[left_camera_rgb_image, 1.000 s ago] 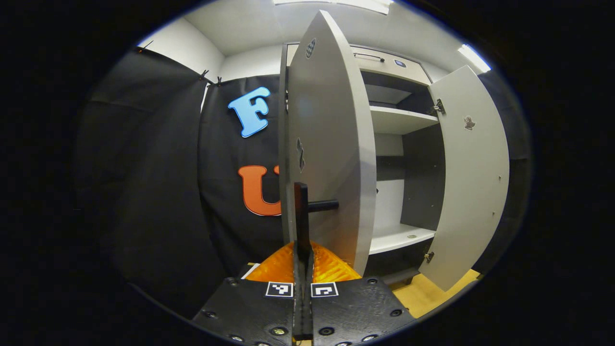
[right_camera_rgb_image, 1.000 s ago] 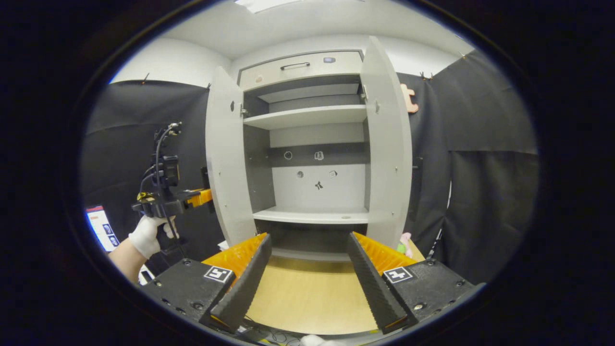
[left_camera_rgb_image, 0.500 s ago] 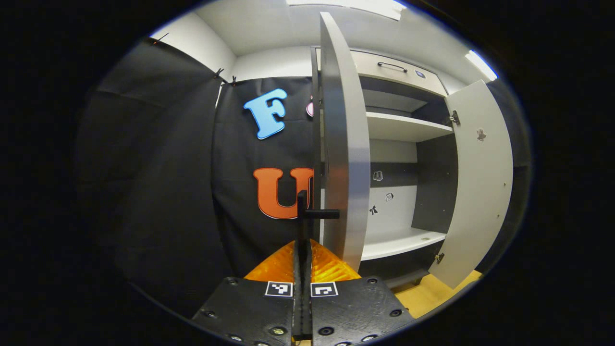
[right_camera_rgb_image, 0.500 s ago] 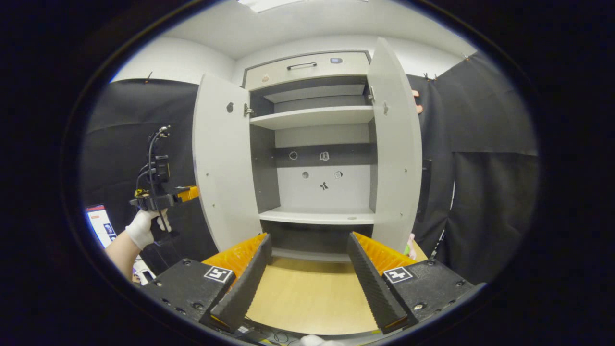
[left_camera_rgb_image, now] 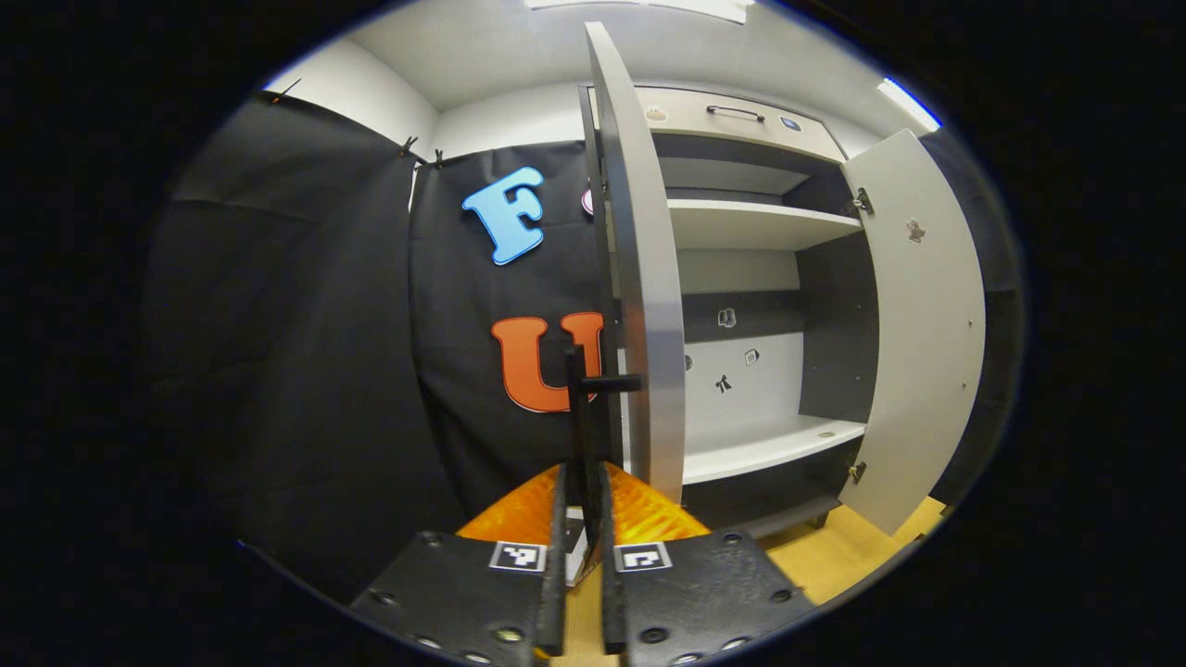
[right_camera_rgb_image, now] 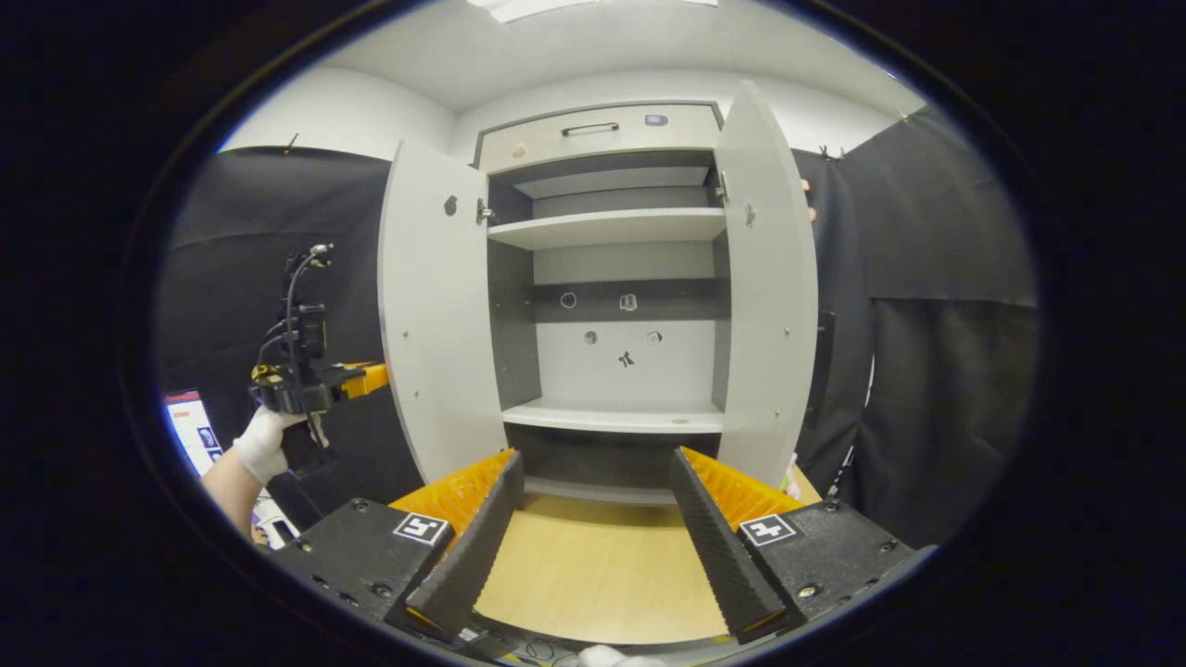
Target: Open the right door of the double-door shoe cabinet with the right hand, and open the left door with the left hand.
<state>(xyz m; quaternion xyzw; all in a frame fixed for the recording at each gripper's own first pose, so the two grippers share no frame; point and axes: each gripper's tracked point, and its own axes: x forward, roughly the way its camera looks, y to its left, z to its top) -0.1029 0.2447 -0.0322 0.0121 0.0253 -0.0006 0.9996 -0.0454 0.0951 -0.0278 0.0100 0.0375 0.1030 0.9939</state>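
The shoe cabinet (right_camera_rgb_image: 607, 278) was taken as the landmark: it was seen standing against the back of the booth on a pale wooden floor (right_camera_rgb_image: 593, 574), with both doors swung outward and its interior exposed. Above the door opening, a drawer front with a dark bar pull (right_camera_rgb_image: 589, 128) was seen. Inside the cabinet, an upper shelf (right_camera_rgb_image: 607, 225) and a lower shelf (right_camera_rgb_image: 616, 417) were visible, and small dark marks were noted on the back panel between them.

The left door (right_camera_rgb_image: 431, 306) was seen hinged at the cabinet's left side and opened wide; in the left gripper view it was presented nearly edge-on (left_camera_rgb_image: 644, 278). The right door (right_camera_rgb_image: 764, 287) was seen hinged at the cabinet's right side and likewise opened, with its inner face shown.

A dark handle (left_camera_rgb_image: 593, 394) was seen projecting from the outer face of the left door. The left gripper (left_camera_rgb_image: 581, 519) was positioned at that handle, its fingers slightly parted on either side of the handle's bar with a thin gap showing, so no firm clamp was seen. In the right gripper view this gripper (right_camera_rgb_image: 306, 384) was seen to the left of the left door, held by a white-gloved hand (right_camera_rgb_image: 261, 443).

The right gripper (right_camera_rgb_image: 593, 519) was held in front of the cabinet, well apart from the right door, with its fingers spread wide and nothing between them.
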